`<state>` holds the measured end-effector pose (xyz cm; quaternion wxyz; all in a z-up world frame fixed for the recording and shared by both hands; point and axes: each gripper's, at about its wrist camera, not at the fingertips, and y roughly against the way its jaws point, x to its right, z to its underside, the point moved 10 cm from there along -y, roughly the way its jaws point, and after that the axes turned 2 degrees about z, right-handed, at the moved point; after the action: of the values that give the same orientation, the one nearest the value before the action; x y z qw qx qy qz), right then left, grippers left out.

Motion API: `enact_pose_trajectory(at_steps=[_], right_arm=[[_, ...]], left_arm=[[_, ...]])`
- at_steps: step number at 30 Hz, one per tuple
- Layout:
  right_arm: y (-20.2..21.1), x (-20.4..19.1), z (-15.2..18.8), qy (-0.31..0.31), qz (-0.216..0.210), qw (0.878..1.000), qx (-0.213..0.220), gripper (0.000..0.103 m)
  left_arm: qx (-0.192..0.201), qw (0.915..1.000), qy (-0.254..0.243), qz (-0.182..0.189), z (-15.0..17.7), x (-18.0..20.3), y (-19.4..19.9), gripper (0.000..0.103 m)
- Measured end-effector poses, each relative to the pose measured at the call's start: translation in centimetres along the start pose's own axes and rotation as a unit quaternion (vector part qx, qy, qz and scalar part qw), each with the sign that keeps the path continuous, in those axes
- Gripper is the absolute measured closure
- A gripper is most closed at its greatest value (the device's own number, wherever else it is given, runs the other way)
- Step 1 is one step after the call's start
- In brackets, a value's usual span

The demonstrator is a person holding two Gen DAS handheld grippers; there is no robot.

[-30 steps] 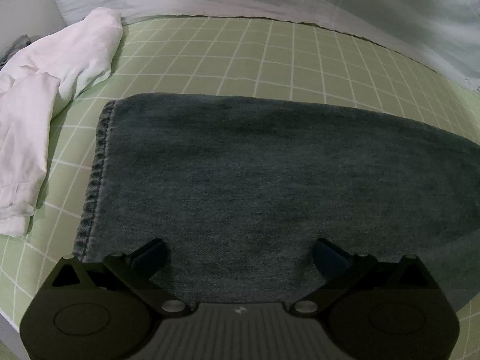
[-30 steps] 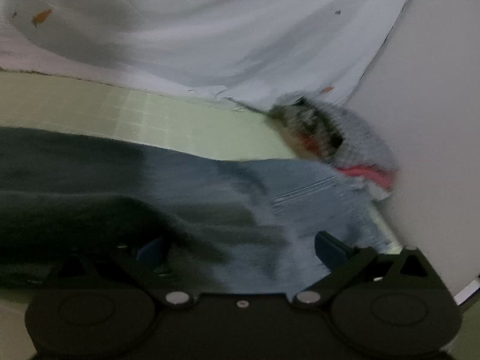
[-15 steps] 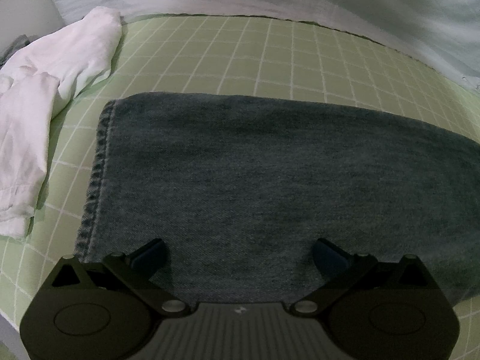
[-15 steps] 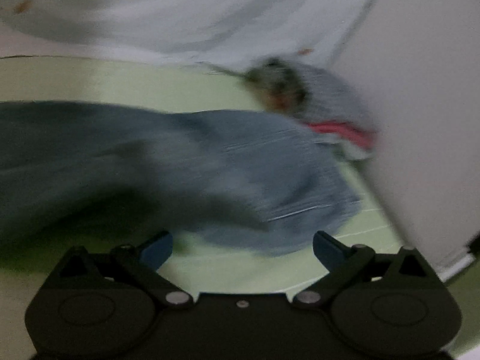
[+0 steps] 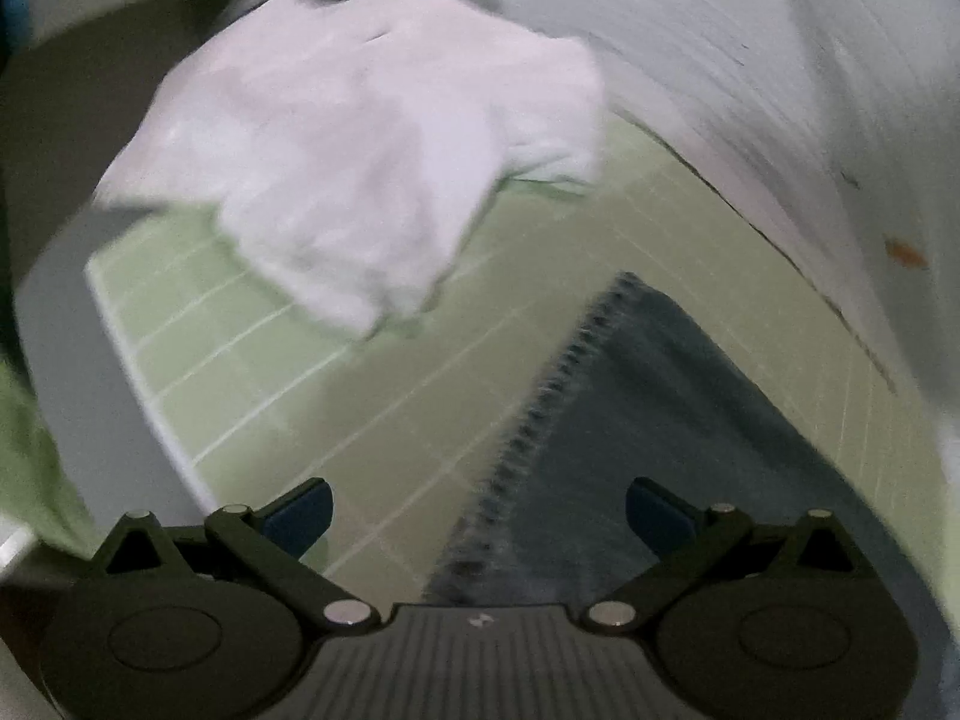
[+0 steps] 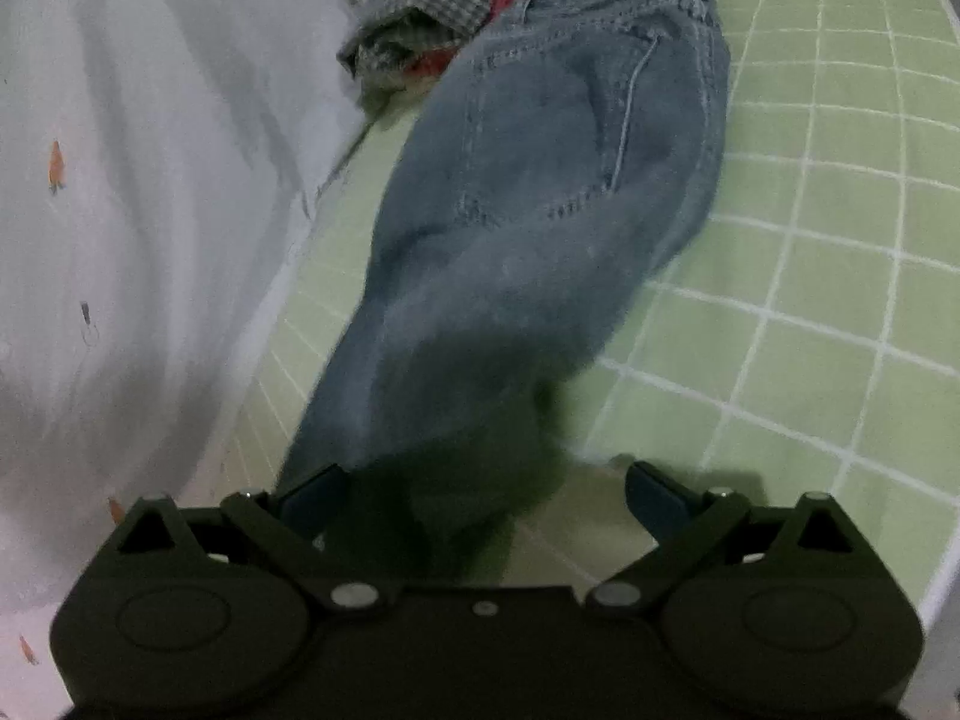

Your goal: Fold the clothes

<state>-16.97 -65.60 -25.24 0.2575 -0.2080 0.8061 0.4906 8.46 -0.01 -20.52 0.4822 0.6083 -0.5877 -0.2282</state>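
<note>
Blue jeans point(image 6: 540, 192) lie folded lengthwise on a green checked bed sheet point(image 6: 840, 240), waist and pocket at the far end in the right wrist view. My right gripper point(image 6: 483, 495) is open and empty above the darker leg part near me. In the left wrist view the hem end of the jeans point(image 5: 648, 420) lies at the lower right, its stitched edge running between the fingers. My left gripper point(image 5: 477, 510) is open and empty over that hem edge and the sheet point(image 5: 300, 408).
A crumpled white garment point(image 5: 372, 150) lies on the sheet beyond the left gripper. A white quilt with small carrot prints point(image 6: 132, 180) lies along the bed's far side. A folded checked grey and red cloth pile point(image 6: 438, 6) sits by the jeans' waist.
Both grippers have swung round fast. The left view has turned from the flat leg toward the hem and white garment. The right view now looks along the jeans to the waist.
</note>
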Motion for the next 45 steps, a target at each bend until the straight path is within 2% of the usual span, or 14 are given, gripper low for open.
enact_pose_trajectory(at_steps=[5, 7, 9, 10, 11, 13, 20, 23, 25, 27, 28, 29, 39, 45], right_arm=[[-0.7, -0.4, -0.6, -0.012, 0.006, 1.0, -0.001, 0.004], [-0.9, -0.2, -0.9, -0.045, -0.002, 0.999, 0.0, 0.015], [-1.3, -0.2, -0.9, -0.068, -0.007, 0.998, -0.01, 0.042], [-1.5, -0.2, -0.9, -0.078, -0.009, 0.997, -0.016, 0.064], [-1.5, -0.3, -1.1, -0.075, -0.003, 0.997, -0.017, 0.07], [-0.2, -1.2, -1.3, -0.053, -0.003, 0.999, -0.006, 0.084], [4.8, -2.2, -1.8, 0.0, 0.002, 1.0, 0.019, 0.087], [2.6, 0.2, 0.3, 0.101, 0.095, 0.99, -0.032, 0.081], [1.9, 1.0, 1.3, 0.163, 0.149, 0.975, -0.038, 0.063], [2.6, 0.1, 1.5, 0.203, 0.168, 0.964, -0.02, 0.035], [2.9, -0.5, 1.5, 0.223, 0.172, 0.96, -0.008, 0.017], [3.2, -1.1, 1.5, 0.243, 0.174, 0.954, 0.006, 0.014], [0.6, -8.1, 4.9, 0.447, 0.149, 0.881, 0.047, 0.0], [-2.3, -11.0, 4.2, 0.454, 0.103, 0.883, 0.048, 0.0]], left_arm=[[-0.041, 0.9989, 0.01, 0.022, 2.4, 0.4, -1.4, 0.005], [-0.039, 0.9992, -0.003, 0.007, 3.1, 0.8, -2.0, 0.007], [-0.027, 0.9987, -0.04, -0.02, 3.1, 1.4, -2.1, 0.029], [-0.018, 0.9973, -0.064, -0.032, 3.1, 1.8, -2.1, 0.056], [-0.013, 0.9962, -0.08, -0.03, 3.0, 2.3, -2.1, 0.077], [-0.001, 0.996, -0.083, -0.032, 2.4, 2.6, -2.0, 0.087], [0.085, 0.9892, -0.114, -0.033, -1.8, 4.3, 3.2, 0.088], [0.049, 0.9886, -0.128, -0.062, -0.7, 3.3, 0.6, 0.083], [0.012, 0.9903, -0.114, -0.078, 0.8, 2.0, -0.5, 0.08], [-0.009, 0.9921, -0.093, -0.083, 1.8, 0.9, -0.7, 0.059], [-0.011, 0.9937, -0.081, -0.076, 1.8, 0.7, -0.5, 0.034], [-0.017, 0.9952, -0.07, -0.066, 1.8, 0.5, -0.5, 0.021], [-0.045, 0.9974, -0.05, -0.027, 4.1, 1.6, -1.2, 0.011], [-0.041, 0.9972, -0.055, -0.031, 4.2, 1.6, -1.3, 0.011]])
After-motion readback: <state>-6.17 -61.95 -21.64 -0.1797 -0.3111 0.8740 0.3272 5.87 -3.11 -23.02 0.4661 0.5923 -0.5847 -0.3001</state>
